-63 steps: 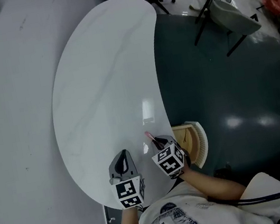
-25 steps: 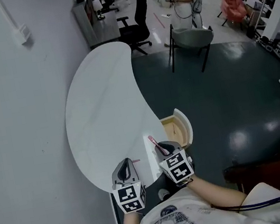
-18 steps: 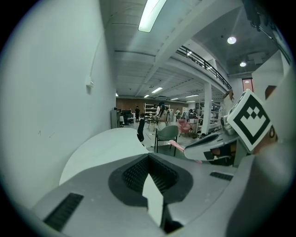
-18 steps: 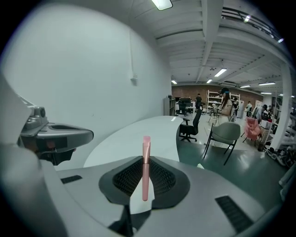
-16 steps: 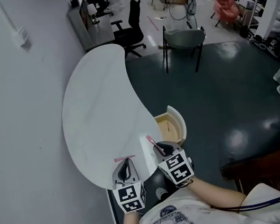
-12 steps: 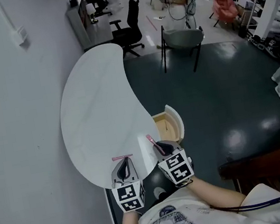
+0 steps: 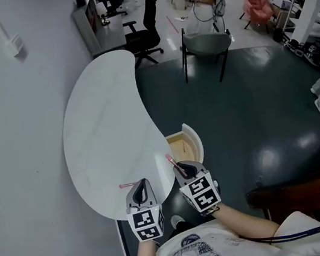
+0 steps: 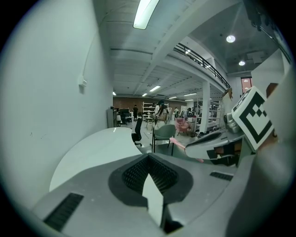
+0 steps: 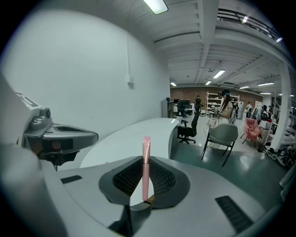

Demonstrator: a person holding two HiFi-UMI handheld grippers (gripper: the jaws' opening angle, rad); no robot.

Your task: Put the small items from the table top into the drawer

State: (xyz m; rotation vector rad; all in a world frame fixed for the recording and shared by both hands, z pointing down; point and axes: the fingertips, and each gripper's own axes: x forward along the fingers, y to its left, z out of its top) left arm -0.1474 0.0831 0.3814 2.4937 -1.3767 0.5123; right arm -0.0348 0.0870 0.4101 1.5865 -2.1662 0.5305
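The pink stick stands clamped between the jaws of the right gripper, its upper end poking above them. The head view shows the stick low in the frame, just below the open drawer and over the right edge of the white surface.

Only the head view shows a second pink stick lying flat on the surface, just beyond the tip of the left gripper. The left gripper view does not show it. There the jaws of the left gripper are together with nothing in them, and the right gripper appears at centre right.

Two and a half seconds ago the head view looked steeply down and the surface filled it. Now chairs and open floor fill the top, and the right gripper's hold on the stick is unchanged.
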